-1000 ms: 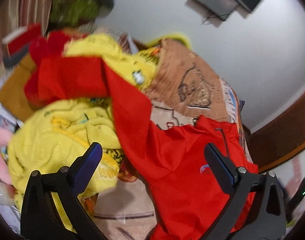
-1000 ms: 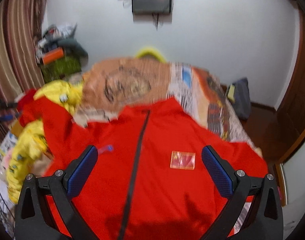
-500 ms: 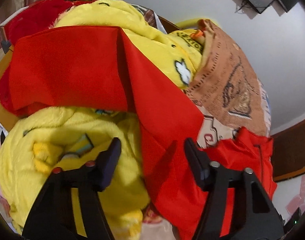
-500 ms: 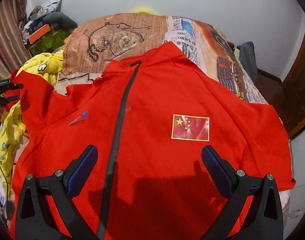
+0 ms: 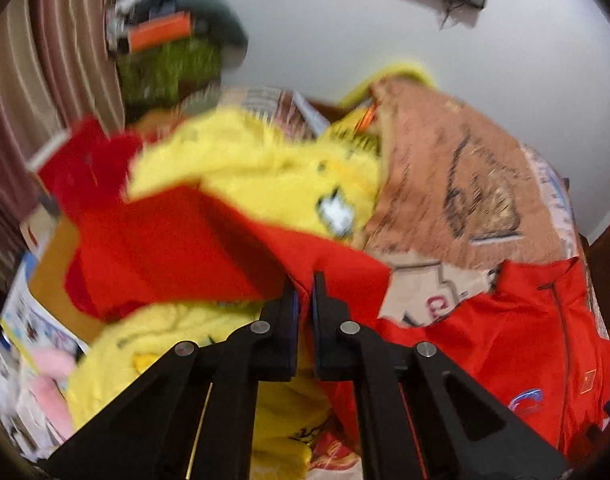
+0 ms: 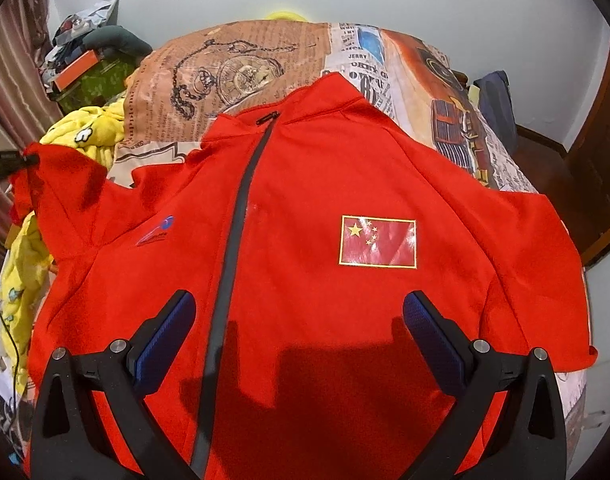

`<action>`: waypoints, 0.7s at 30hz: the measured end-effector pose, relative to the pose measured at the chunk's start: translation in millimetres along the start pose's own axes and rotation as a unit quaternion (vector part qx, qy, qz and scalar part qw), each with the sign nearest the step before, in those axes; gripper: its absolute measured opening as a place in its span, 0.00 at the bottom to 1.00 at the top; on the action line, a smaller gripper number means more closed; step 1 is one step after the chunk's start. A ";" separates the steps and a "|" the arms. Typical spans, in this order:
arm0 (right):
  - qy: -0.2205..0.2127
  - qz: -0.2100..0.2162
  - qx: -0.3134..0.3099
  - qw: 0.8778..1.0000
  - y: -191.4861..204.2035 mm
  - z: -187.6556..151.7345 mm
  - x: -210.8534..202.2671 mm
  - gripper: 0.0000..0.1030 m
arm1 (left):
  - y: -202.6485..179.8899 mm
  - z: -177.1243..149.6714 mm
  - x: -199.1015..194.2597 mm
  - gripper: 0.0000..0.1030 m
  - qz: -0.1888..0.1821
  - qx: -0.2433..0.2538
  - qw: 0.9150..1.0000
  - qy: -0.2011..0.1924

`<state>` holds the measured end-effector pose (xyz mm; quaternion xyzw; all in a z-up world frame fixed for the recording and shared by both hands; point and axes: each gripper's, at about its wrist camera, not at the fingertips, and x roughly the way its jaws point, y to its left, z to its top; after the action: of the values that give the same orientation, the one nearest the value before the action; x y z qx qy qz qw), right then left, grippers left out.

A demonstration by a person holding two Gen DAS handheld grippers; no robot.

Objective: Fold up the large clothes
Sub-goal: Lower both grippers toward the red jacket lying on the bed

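Left wrist view: the left gripper [image 5: 304,292] has just been closing and its fingers now pinch the edge of the red jacket's sleeve [image 5: 177,248], which lies over a yellow blanket [image 5: 265,168]. Over on the right wrist view, the red jacket [image 6: 305,240] lies zip-up on the bed [image 6: 233,68], and the right gripper [image 6: 299,316] hangs above it, fingers wide apart, holding nothing.

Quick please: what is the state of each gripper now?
Left gripper: just closed, holding the red jacket's sleeve.
Right gripper: open, holding nothing.
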<state>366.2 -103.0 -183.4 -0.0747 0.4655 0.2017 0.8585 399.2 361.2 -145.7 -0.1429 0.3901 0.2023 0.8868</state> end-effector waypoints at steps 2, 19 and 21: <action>-0.003 0.004 0.001 1.000 0.2 -0.2 -4.7 1.00 | -12.0 6.7 -22.6 0.04 -0.013 0.008 1.000 -0.026; -0.036 0.012 0.006 0.999 -21.5 -2.6 -41.8 1.00 | -188.8 -52.5 -63.4 0.04 -0.127 0.147 0.981 -0.011; -0.034 0.011 0.007 0.999 -26.2 -4.5 -41.7 1.00 | -204.8 -75.7 -47.2 0.04 -0.140 0.163 0.976 0.028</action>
<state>353.5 -139.8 -152.9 -0.0565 0.4384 0.2104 0.8720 418.5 138.8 -140.4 -0.0554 0.4185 0.0059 0.9065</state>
